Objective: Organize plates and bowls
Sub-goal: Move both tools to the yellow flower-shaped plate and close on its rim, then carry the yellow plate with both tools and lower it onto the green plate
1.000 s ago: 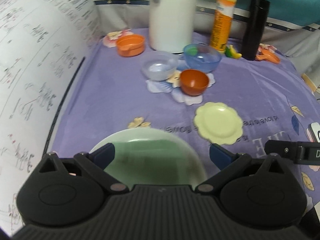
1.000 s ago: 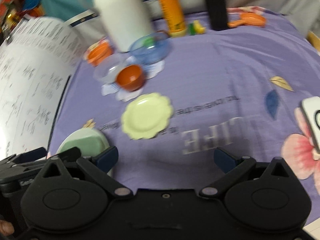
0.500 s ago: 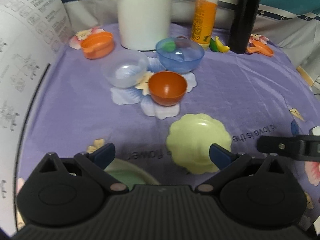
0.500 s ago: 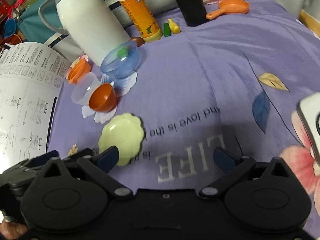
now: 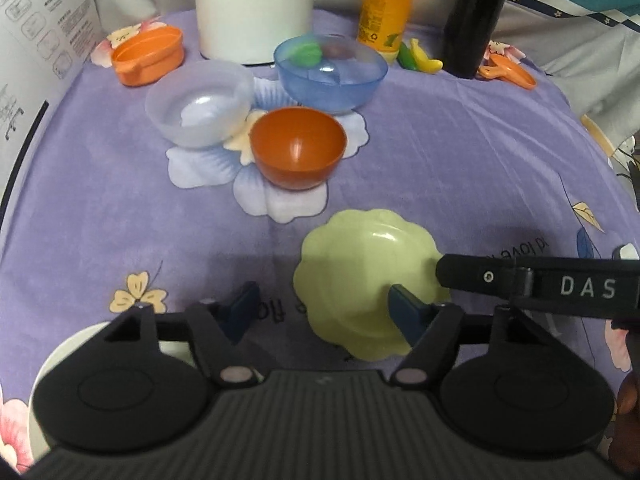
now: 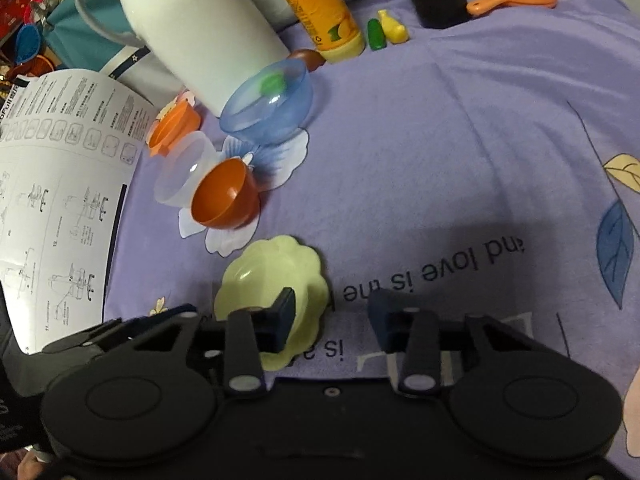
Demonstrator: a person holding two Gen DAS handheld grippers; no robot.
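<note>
Black left gripper [image 5: 320,308]: filling the bottom of the left wrist view, its jaws have just been closing and are standing part open, nothing pressed between the fingers [image 5: 242,310]; the right-hand finger is hanging over the lower edge of the scalloped plate.
Black right gripper [image 6: 332,320]: lying along the bottom of the right wrist view, its jaws have just been closing and are standing part open with bare cloth between them; the left-hand finger is overlapping the plate's right edge, and whether it is touching I cannot tell.
Scalloped plate [image 5: 360,276]: pale yellow-green, lying flat on the cloth in the lower centre of the left wrist view, just beyond both grippers.
Pale green plate [image 5: 80,340]: showing only as a rim at lower left, mostly hidden behind the left gripper's body.
Purple cloth [image 5: 460,152]: flower-printed, covering the surface under everything.
Orange bowl [image 5: 298,146]: sitting upright at mid-frame, beyond the scalloped plate.
Clear bowl [image 5: 200,102]: sitting just left of the orange bowl, nearly touching it.
Blue bowl [image 5: 330,72]: standing behind those two, with a small green piece inside.
Instruction sheet [image 6: 52,208]: lying along the left edge.
White jug [image 5: 254,4]: standing at top centre.
Orange bottle [image 5: 386,4]: standing right of the jug.
Black flask [image 5: 476,16]: standing at upper right.
</note>
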